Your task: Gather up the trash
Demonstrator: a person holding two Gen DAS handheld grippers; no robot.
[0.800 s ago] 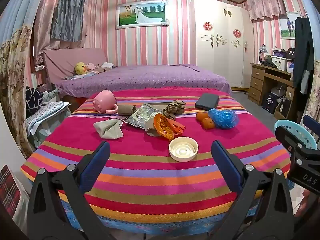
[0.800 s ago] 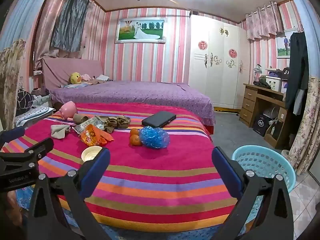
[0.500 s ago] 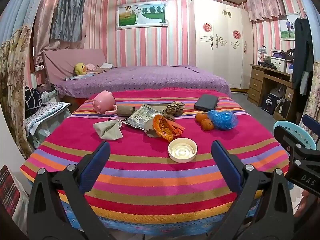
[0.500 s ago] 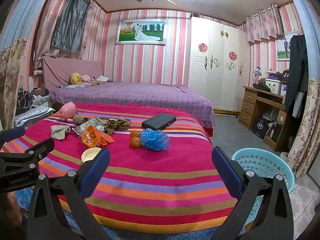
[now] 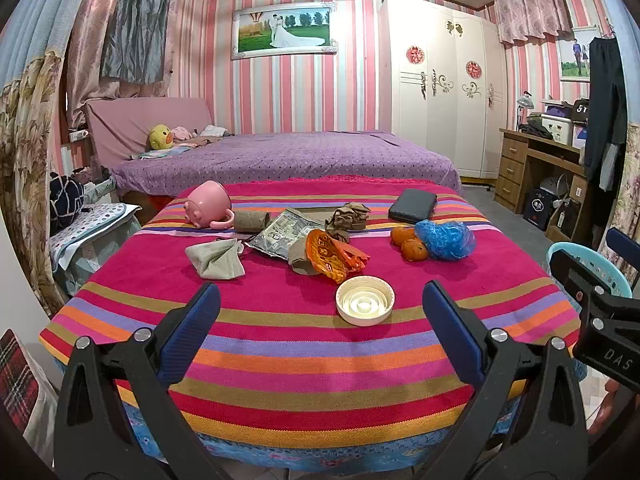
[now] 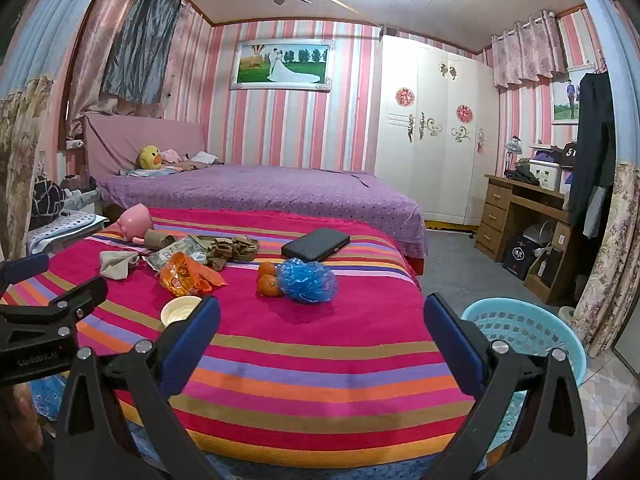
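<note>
Meanwhile left gripper [image 5: 320, 334], right gripper [image 6: 322, 338] spread wide, empty; white lid [image 5: 365, 305] nearest, basket [image 6: 524, 334] beside table [image 5: 280, 364].

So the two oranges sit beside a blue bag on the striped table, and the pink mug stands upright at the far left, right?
Not quite: the pink mug lies tipped on its side, as the left wrist view shows. The oranges do sit beside the blue bag.
</note>
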